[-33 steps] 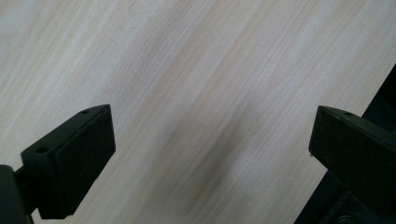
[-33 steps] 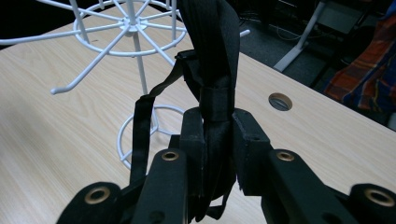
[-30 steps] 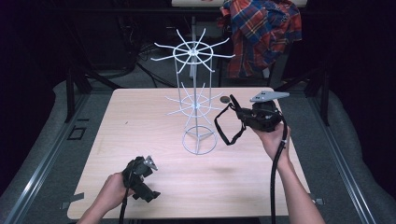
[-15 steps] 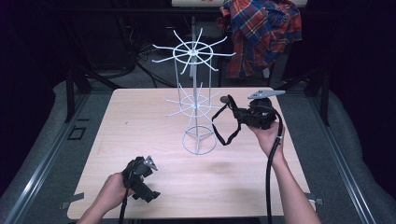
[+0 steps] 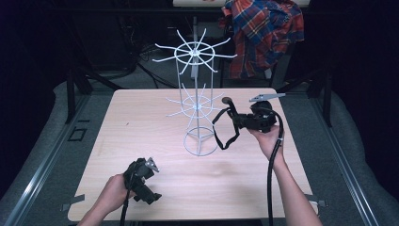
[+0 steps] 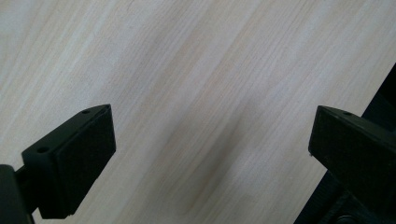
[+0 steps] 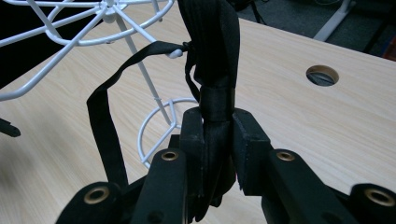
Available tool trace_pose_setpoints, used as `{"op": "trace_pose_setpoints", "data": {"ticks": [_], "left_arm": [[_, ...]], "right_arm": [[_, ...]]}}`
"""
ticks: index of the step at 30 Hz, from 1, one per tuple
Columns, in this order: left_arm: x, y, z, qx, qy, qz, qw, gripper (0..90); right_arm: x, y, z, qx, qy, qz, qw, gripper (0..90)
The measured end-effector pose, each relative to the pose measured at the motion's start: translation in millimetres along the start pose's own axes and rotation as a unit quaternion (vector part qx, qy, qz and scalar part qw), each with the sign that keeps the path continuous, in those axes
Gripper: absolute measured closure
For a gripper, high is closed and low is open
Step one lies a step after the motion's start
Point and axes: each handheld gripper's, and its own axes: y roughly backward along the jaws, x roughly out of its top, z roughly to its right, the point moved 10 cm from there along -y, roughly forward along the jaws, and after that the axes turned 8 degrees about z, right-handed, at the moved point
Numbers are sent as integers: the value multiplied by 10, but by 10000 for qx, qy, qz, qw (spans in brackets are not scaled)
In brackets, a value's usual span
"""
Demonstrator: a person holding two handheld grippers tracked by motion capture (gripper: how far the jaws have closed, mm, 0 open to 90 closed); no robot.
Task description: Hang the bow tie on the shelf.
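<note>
In the high view, the right gripper (image 5: 231, 117) is holding a black strap (image 5: 225, 134) just right of the white wire rack (image 5: 196, 106), its loop drooping toward the rack's base ring, while the left gripper (image 5: 149, 165) is resting well apart near the table (image 5: 141, 117) edge. In the left gripper view, the jaws are standing spread over bare wood. In the right gripper view, the jaws are pinching the strap (image 7: 212, 70), its long axis running up and away from them, one bend lying against a rack prong tip (image 7: 175, 52).

Dim lab or studio, lone wooden table (image 5: 155, 136) with cable hole, dark curtains, metal floor rails (image 5: 42, 183), cables behind, plaid shirt (image 5: 266, 33) on a stand
</note>
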Motion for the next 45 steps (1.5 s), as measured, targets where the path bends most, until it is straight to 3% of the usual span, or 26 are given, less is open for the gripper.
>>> {"op": "trace_pose_setpoints", "data": {"ticks": [14, 22, 24, 30, 38, 42, 45], "left_arm": [[-1, 3, 2, 1, 10, 20, 10000, 12], [-4, 6, 4, -1, 10, 16, 10000, 12], [-5, 8, -1, 5, -6, 13, 10000, 12], [-3, 6, 6, -15, 9, 22, 10000, 12], [0, 5, 9, -44, -20, 35, 10000, 9], [9, 13, 20, -61, -5, 67, 10000, 2], [1, 12, 15, -18, 15, 56, 10000, 2]], "right_arm": [[-12, -89, -91, 271, -218, 80, 9994, 754], [-143, -203, -94, 289, -321, -190, 9989, 753], [-193, -236, -100, 413, -443, -271, 9978, 753], [-369, -321, -75, 496, -630, -530, 9954, 751], [-429, -386, -131, 564, -585, -682, 9944, 748], [-520, -441, -150, 637, -647, -941, 9914, 747], [-545, -460, -182, 670, -672, -948, 9910, 747]]}}
